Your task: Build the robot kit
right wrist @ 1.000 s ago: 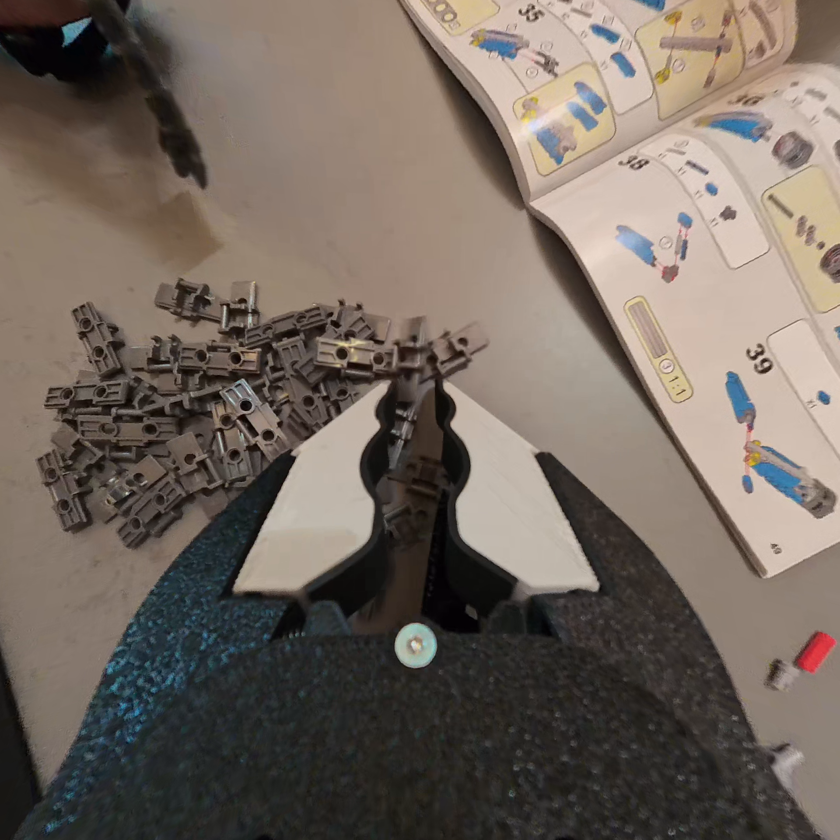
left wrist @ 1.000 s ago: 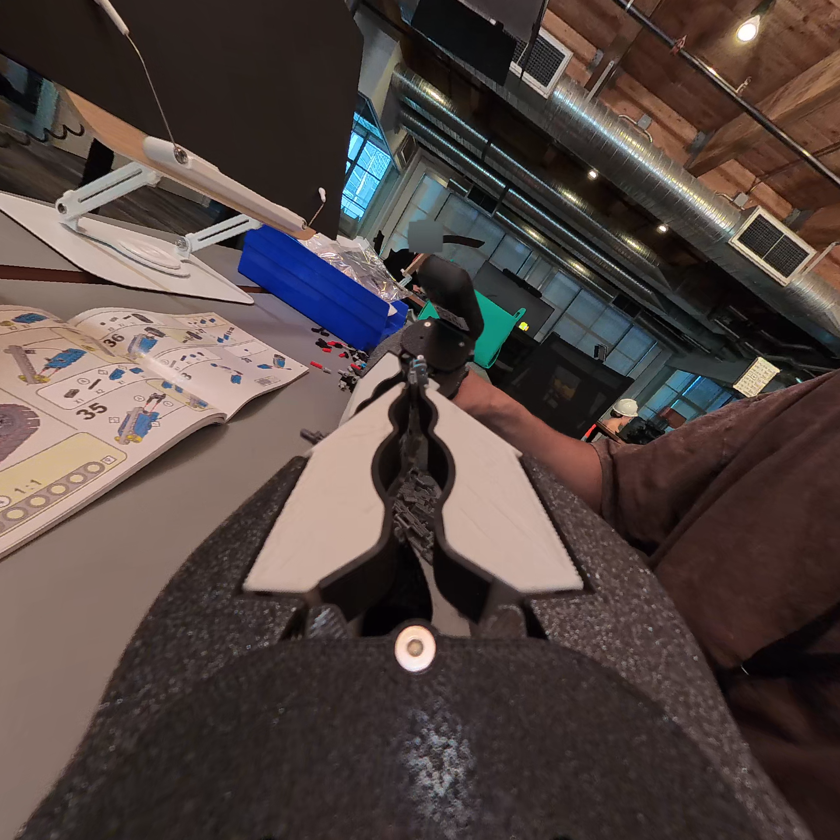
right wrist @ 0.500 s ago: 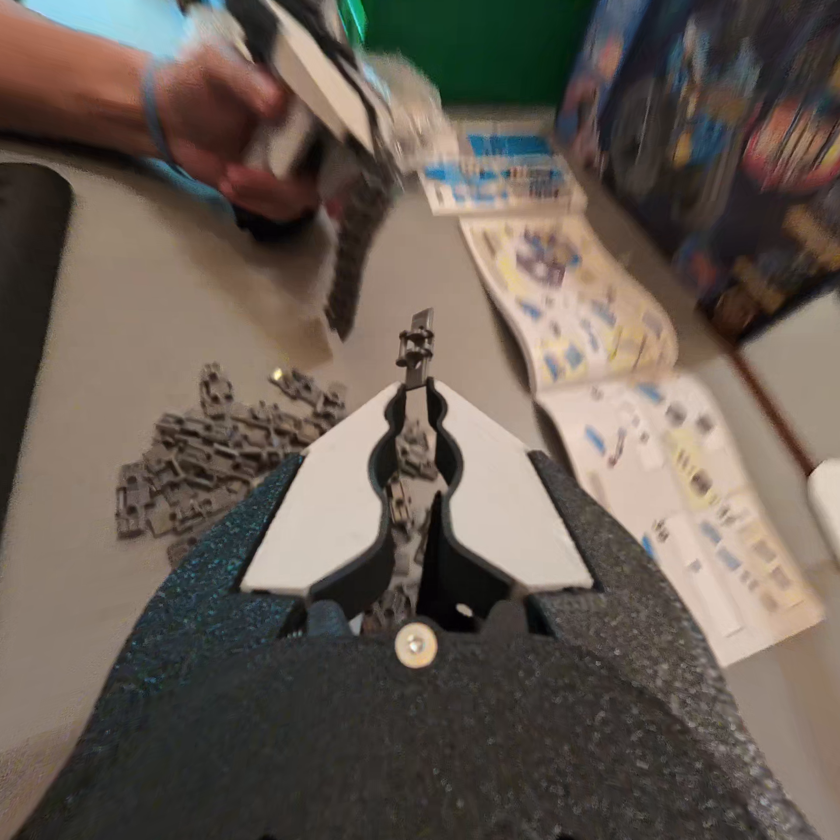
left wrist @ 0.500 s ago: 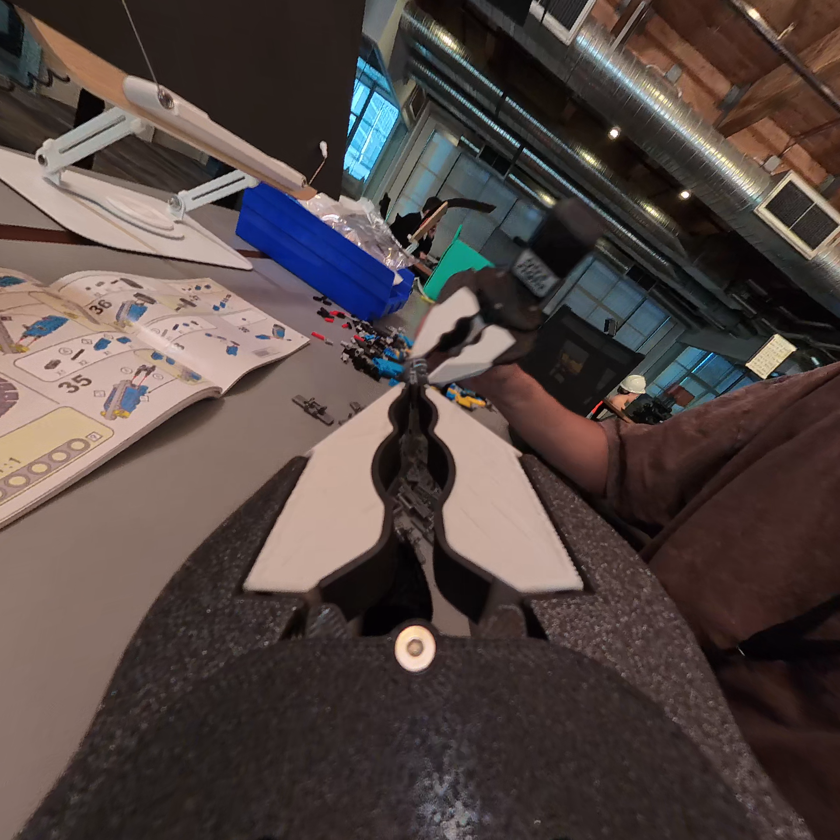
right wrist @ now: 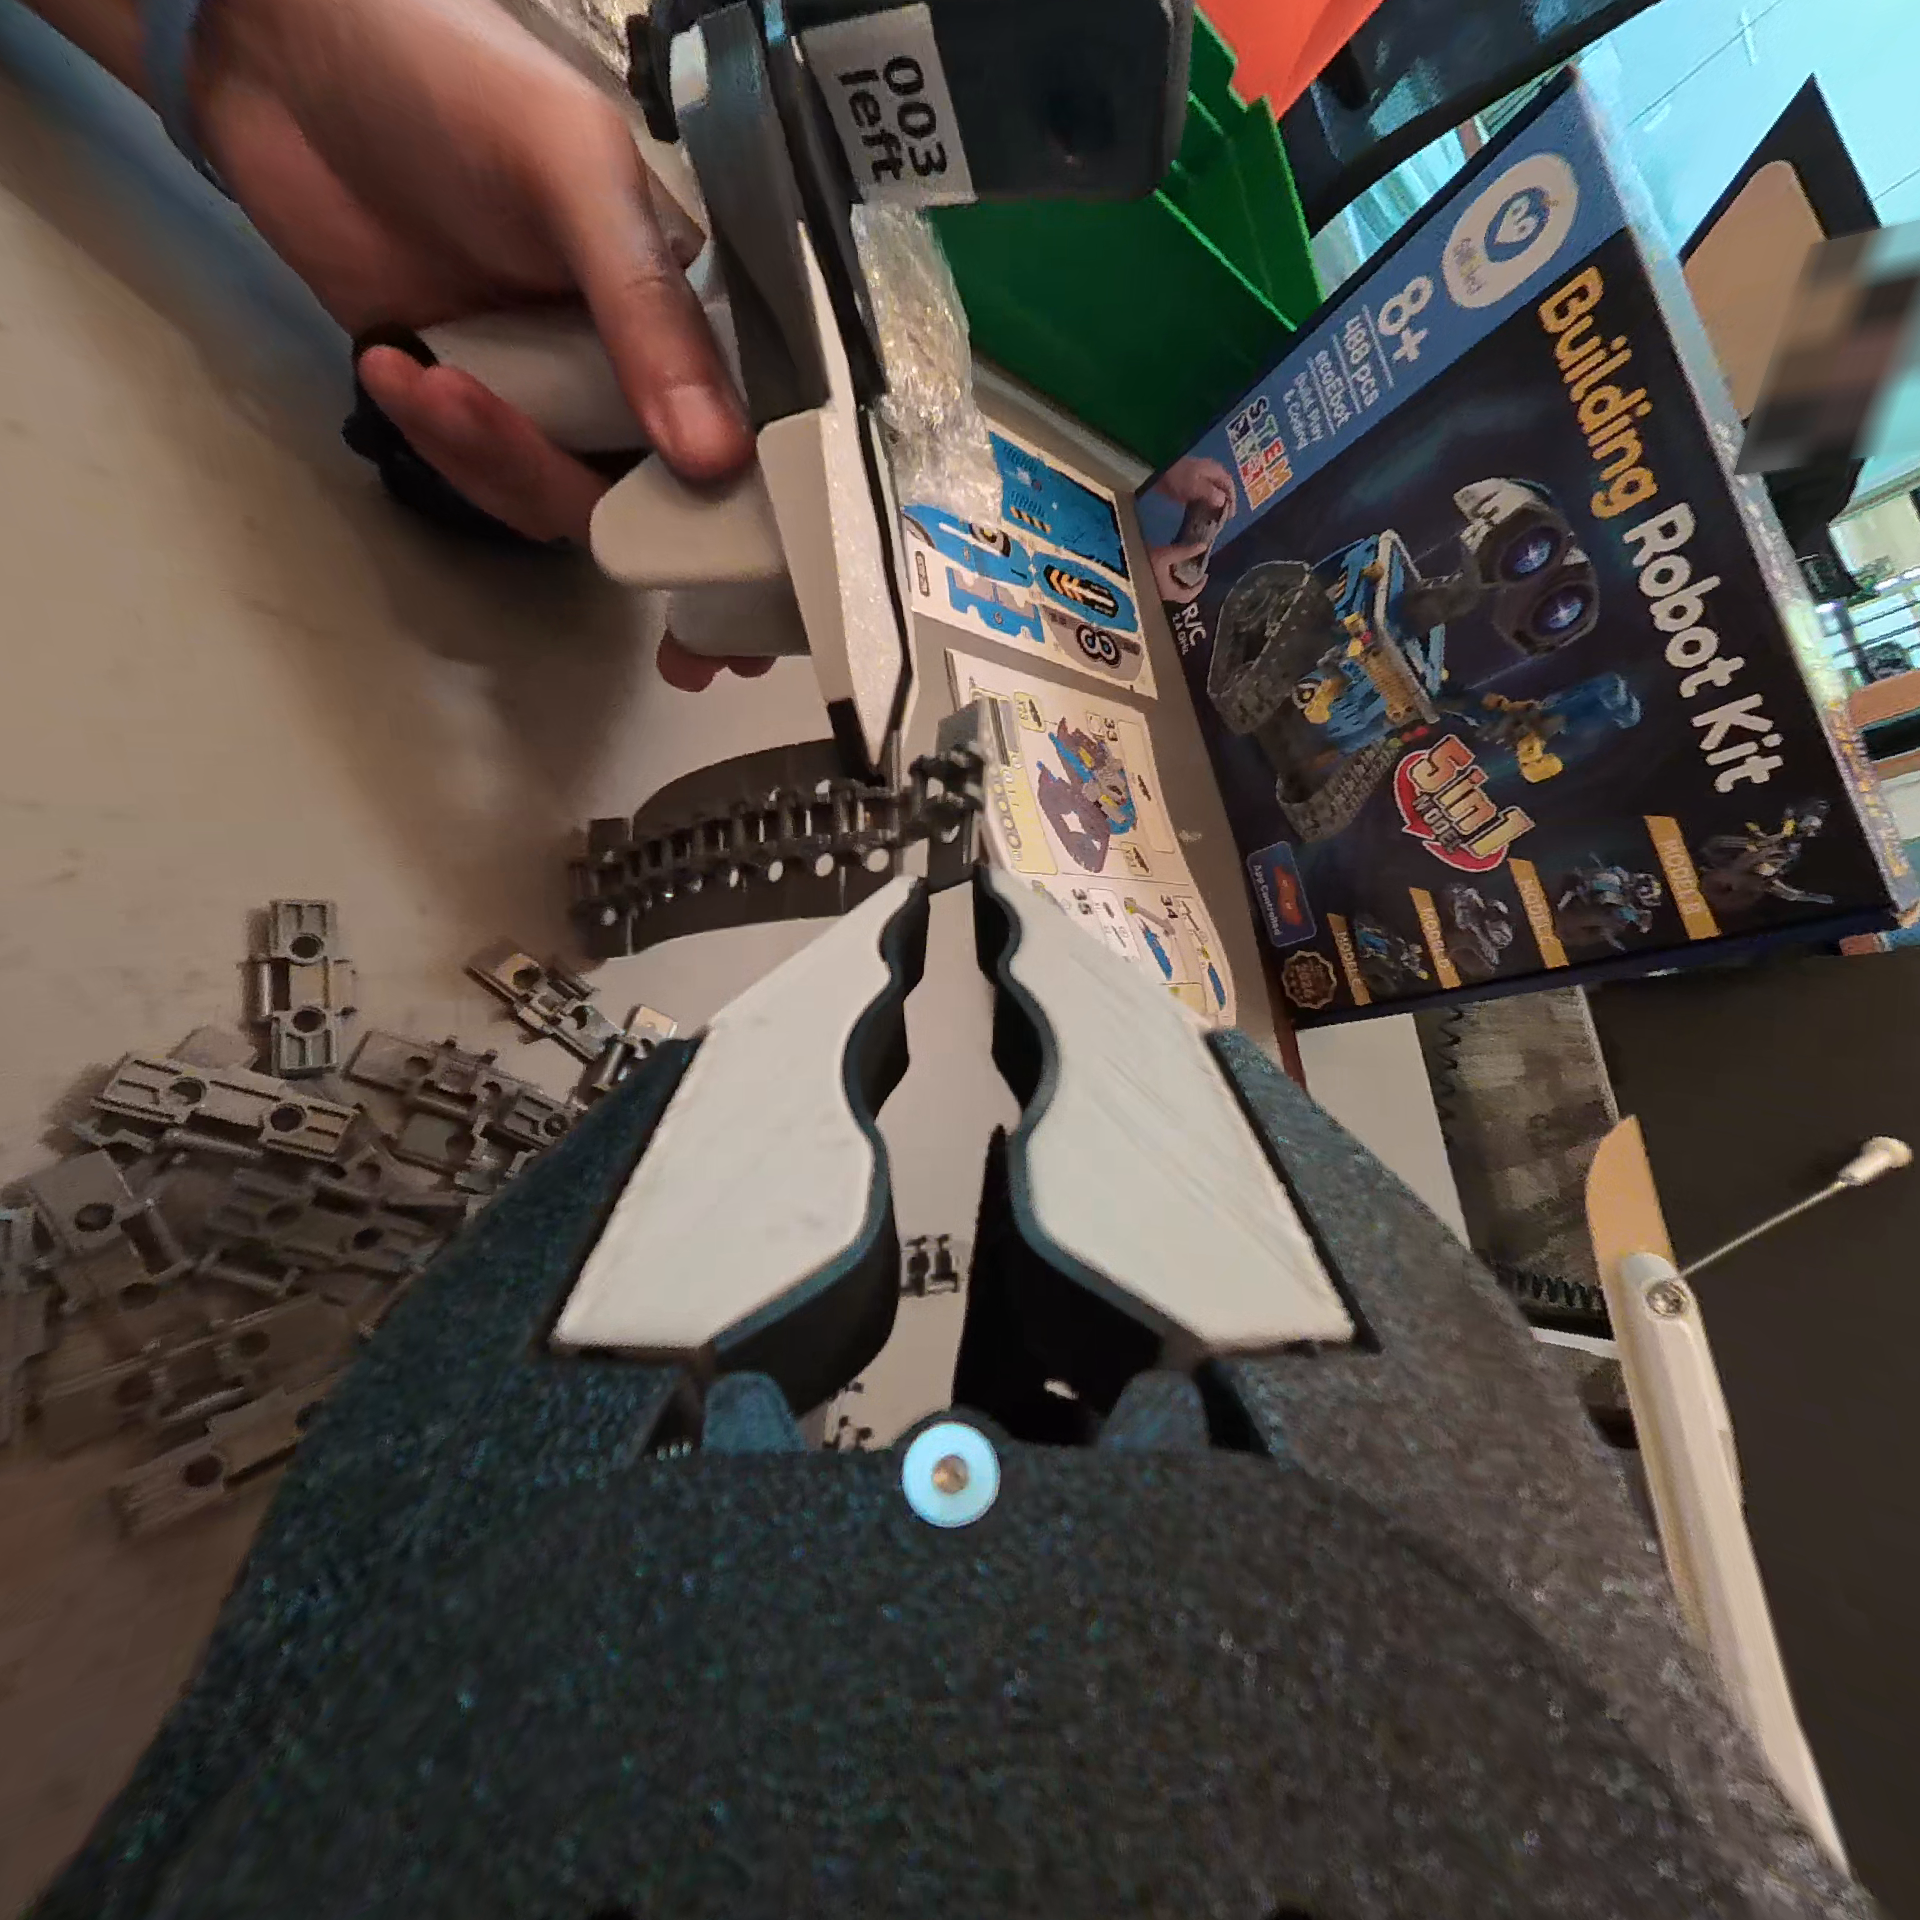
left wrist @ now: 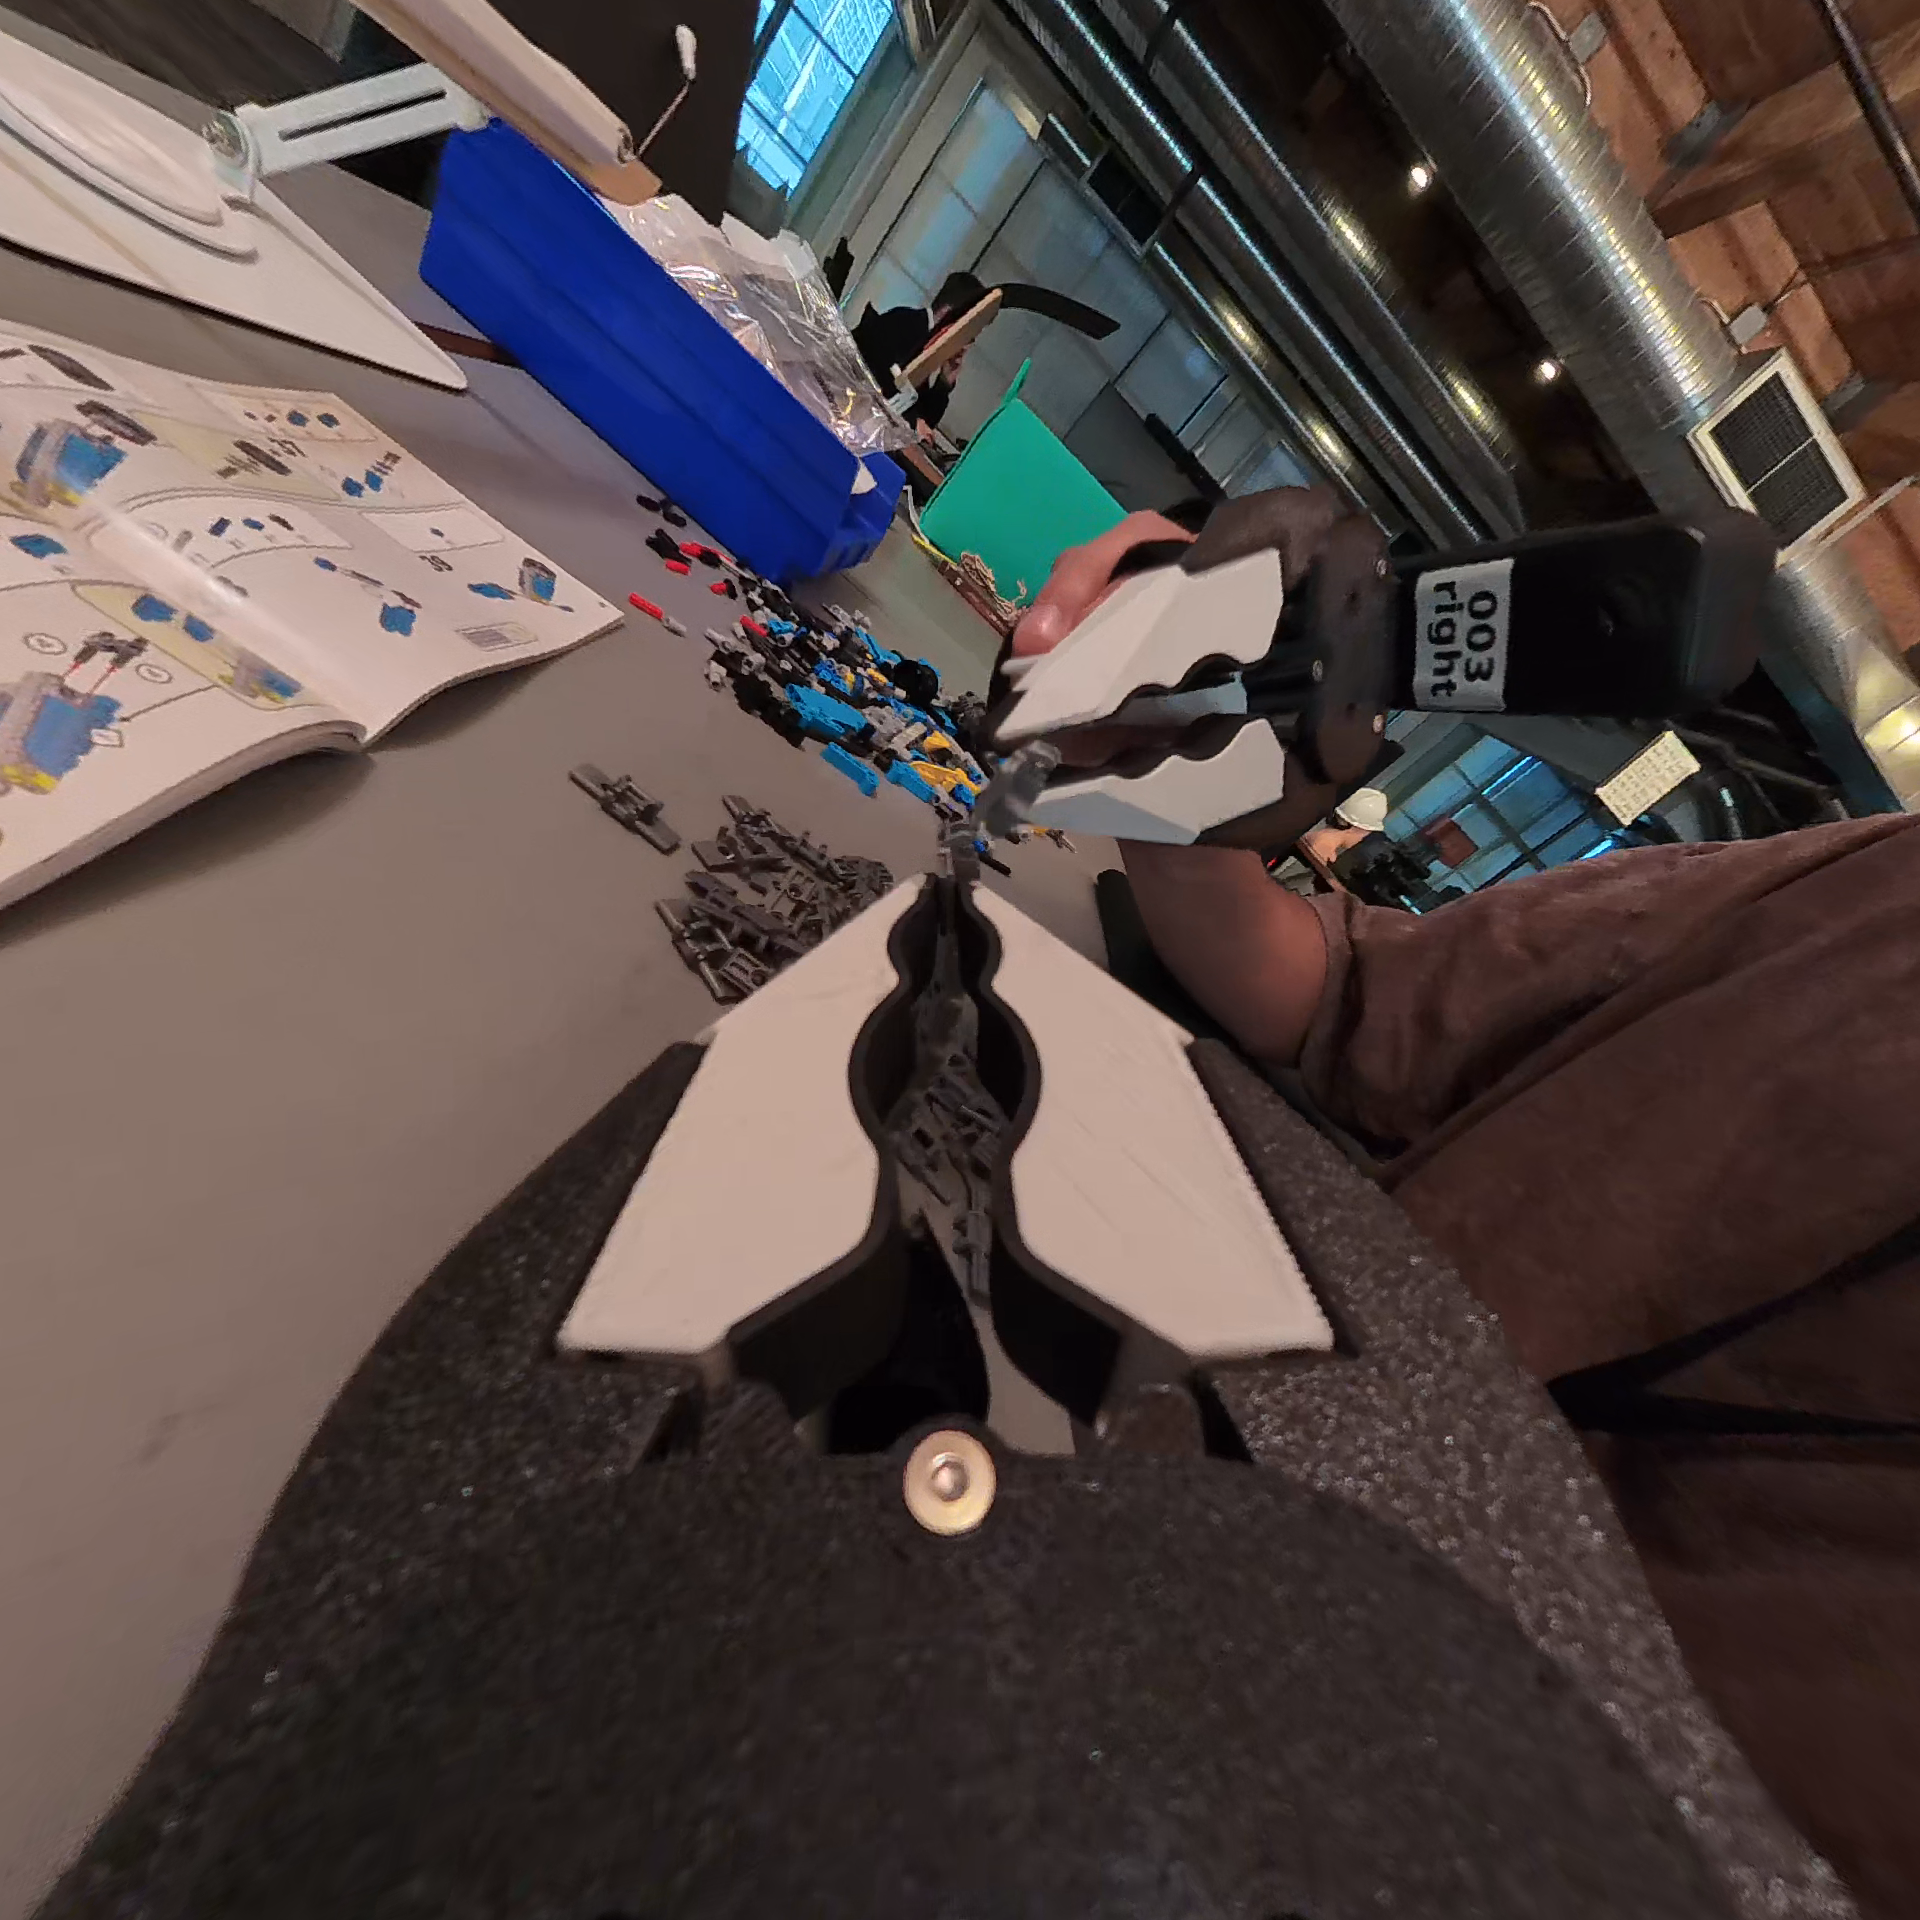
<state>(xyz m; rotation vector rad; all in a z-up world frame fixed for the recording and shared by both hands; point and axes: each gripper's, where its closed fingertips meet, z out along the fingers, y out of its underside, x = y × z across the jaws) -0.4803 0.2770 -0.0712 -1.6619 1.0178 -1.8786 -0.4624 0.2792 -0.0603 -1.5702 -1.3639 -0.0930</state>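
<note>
The left gripper pinches a chain of grey links; the right gripper clamps one link against its end. Square alignment would likely matter most.

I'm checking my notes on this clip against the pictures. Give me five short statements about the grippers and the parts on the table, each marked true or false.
1. The left gripper is shut on a chain of grey track links. True.
2. The right gripper is wide open and holds nothing. False: it is shut on a single grey link at the chain's end.
3. A pile of loose grey links lies on the table. True.
4. The instruction booklet is closed. False: it lies open.
5. The blue bin stands on the floor. False: it stands on the table, beyond the booklet.
</note>
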